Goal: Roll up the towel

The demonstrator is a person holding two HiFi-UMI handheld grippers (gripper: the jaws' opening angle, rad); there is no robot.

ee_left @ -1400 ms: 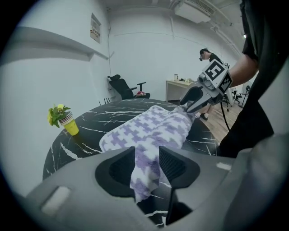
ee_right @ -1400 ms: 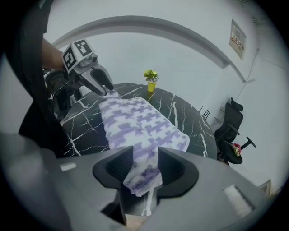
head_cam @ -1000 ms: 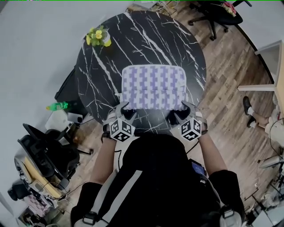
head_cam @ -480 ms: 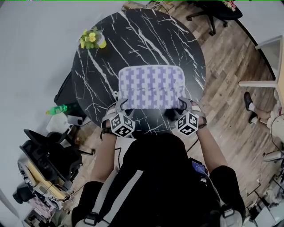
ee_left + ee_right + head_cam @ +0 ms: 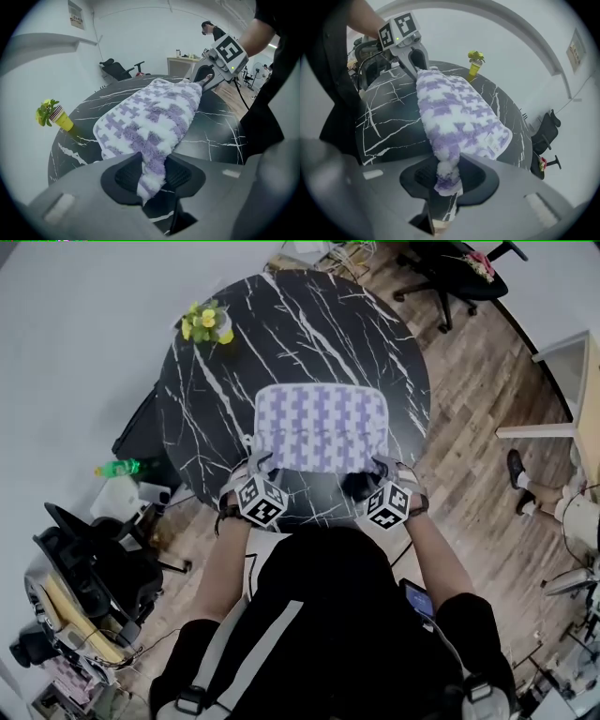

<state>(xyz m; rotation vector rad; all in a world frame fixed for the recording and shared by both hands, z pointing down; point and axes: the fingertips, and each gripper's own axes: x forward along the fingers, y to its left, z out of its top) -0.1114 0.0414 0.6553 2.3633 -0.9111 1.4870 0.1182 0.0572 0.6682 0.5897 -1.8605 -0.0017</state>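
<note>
A purple-and-white patterned towel (image 5: 323,427) lies flat on the round black marble table (image 5: 281,324). My left gripper (image 5: 259,468) is at the towel's near left corner and my right gripper (image 5: 379,472) at its near right corner. In the left gripper view the jaws (image 5: 152,176) have just been closing and now pinch the towel (image 5: 150,122) corner between the pads. The right gripper (image 5: 447,176) has likewise just been closing and pinches its corner of the towel (image 5: 454,112). Each gripper view shows the other gripper at the towel's far end.
A yellow pot with a small plant (image 5: 208,322) stands at the table's far left edge. Around the table on the wooden floor are a black office chair (image 5: 450,268), a white desk (image 5: 562,352) at right, a green bottle (image 5: 120,467) and clutter at left.
Both grippers moved in and down onto the towel's near edge, and their jaws closed on its two near corners.
</note>
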